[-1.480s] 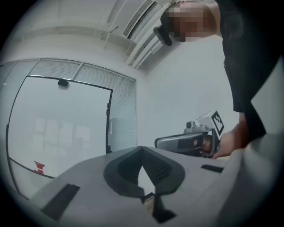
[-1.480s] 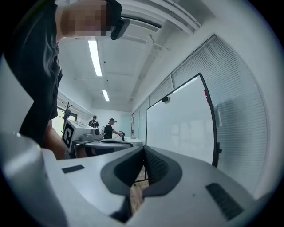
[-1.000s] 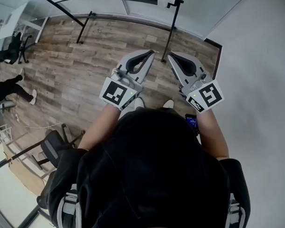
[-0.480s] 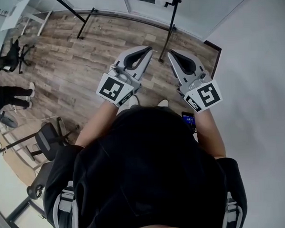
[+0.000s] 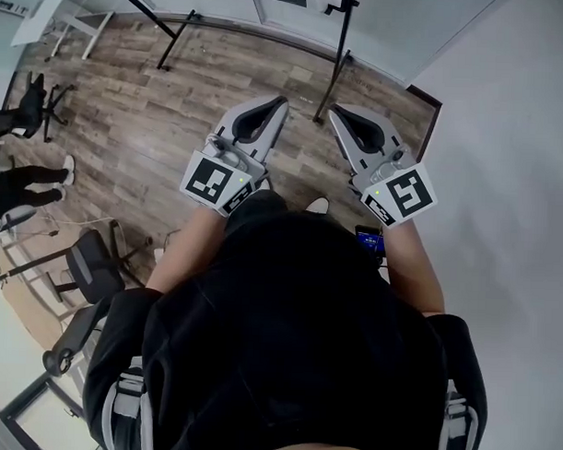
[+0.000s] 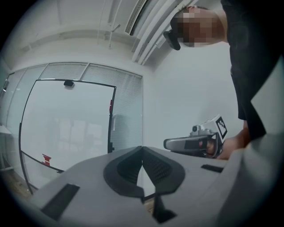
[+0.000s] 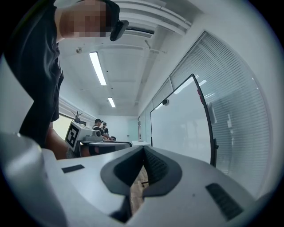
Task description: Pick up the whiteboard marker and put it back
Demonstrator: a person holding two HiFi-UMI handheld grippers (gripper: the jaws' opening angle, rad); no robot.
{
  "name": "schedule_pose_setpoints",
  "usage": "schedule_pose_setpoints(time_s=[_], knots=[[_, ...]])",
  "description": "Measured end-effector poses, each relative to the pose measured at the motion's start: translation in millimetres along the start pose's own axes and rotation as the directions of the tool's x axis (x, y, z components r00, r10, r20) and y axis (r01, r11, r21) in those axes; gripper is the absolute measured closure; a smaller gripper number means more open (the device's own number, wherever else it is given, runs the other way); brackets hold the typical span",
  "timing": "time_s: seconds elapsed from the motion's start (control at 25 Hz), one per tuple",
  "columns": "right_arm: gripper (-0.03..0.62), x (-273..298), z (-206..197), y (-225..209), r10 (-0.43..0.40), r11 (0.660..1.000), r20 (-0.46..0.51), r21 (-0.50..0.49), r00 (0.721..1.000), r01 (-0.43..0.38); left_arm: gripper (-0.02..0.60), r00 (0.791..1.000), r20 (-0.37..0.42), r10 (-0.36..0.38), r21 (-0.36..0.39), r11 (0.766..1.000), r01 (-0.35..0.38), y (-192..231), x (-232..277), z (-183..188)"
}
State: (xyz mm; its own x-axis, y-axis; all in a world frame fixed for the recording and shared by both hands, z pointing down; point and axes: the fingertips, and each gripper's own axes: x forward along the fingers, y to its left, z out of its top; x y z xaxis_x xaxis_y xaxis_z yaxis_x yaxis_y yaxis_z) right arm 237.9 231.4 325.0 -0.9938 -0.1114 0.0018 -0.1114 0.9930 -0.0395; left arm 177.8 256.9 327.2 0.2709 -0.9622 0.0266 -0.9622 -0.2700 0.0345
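Note:
No whiteboard marker shows clearly in any view. My left gripper [image 5: 284, 101] and right gripper [image 5: 333, 111] are held side by side at waist height over the wood floor, both shut with nothing between the jaws. They point at a whiteboard on a black stand [image 5: 333, 64]. The left gripper view has the left gripper [image 6: 142, 148] facing the whiteboard [image 6: 66, 128], with a small red object [image 6: 46, 158] low on the board; I cannot tell what it is. The right gripper [image 6: 167, 143] shows beside it. The right gripper view has its gripper [image 7: 143, 148] before the whiteboard [image 7: 182, 128].
A white wall [image 5: 506, 135] runs along the right. A black office chair [image 5: 82, 259] stands at the left, near a person's legs [image 5: 25, 178]. Another black stand leg [image 5: 168, 54] crosses the floor at the back. People [image 7: 100, 126] sit far off in the room.
Both grippers have drifted a little to the left in the head view, and the floor and chair have shifted as the person moves. Both stay shut and empty.

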Motion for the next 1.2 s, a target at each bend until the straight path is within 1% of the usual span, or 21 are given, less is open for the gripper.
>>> schedule_pose_setpoints(time_s=[0.16, 0.28, 0.52, 0.6, 0.76, 0.96, 1.12, 1.2], knots=[[0.602, 10.5, -2.8, -2.3, 0.015, 1.000, -0.005, 0.007, 1.000, -0.015, 0.577, 1.000, 0.010, 0.011, -0.001, 1.000, -0.011, 8.8, 0.5, 0.3], [0.602, 27.7, -6.8, -4.0, 0.020, 1.000, -0.009, 0.002, 1.000, -0.020, 0.577, 1.000, 0.025, 0.009, -0.001, 1.000, -0.009, 25.1, 0.0, -1.7], [0.602, 77.0, -14.2, -16.3, 0.002, 1.000, -0.035, 0.001, 0.999, -0.002, 0.577, 0.999, 0.039, 0.004, -0.024, 1.000, -0.003, 79.8, 6.1, -7.0], [0.602, 98.3, -14.2, -22.8, -0.009, 1.000, -0.051, -0.015, 0.999, 0.008, 0.577, 0.999, 0.045, -0.003, -0.038, 0.999, 0.005, 102.4, 10.9, -5.8], [0.602, 140.0, -17.4, -44.2, -0.068, 0.996, -0.075, -0.062, 0.995, 0.063, 0.577, 0.998, 0.051, -0.041, -0.056, 0.997, 0.044, 145.2, 26.5, -6.4], [0.602, 191.0, -15.9, -64.1, -0.114, 0.992, -0.094, -0.065, 0.989, 0.108, 0.577, 0.996, 0.030, -0.089, -0.062, 0.994, 0.091, 196.8, 40.8, -11.0], [0.602, 221.6, -20.2, -75.3, -0.157, 0.987, -0.102, -0.048, 0.982, 0.153, 0.577, 0.990, 0.038, -0.136, -0.046, 0.989, 0.138, 224.4, 49.9, -9.3], [0.602, 234.9, -28.1, -79.6, -0.172, 0.985, -0.114, -0.042, 0.979, 0.168, 0.577, 0.988, 0.030, -0.152, -0.052, 0.987, 0.154, 238.5, 53.6, -14.6]])
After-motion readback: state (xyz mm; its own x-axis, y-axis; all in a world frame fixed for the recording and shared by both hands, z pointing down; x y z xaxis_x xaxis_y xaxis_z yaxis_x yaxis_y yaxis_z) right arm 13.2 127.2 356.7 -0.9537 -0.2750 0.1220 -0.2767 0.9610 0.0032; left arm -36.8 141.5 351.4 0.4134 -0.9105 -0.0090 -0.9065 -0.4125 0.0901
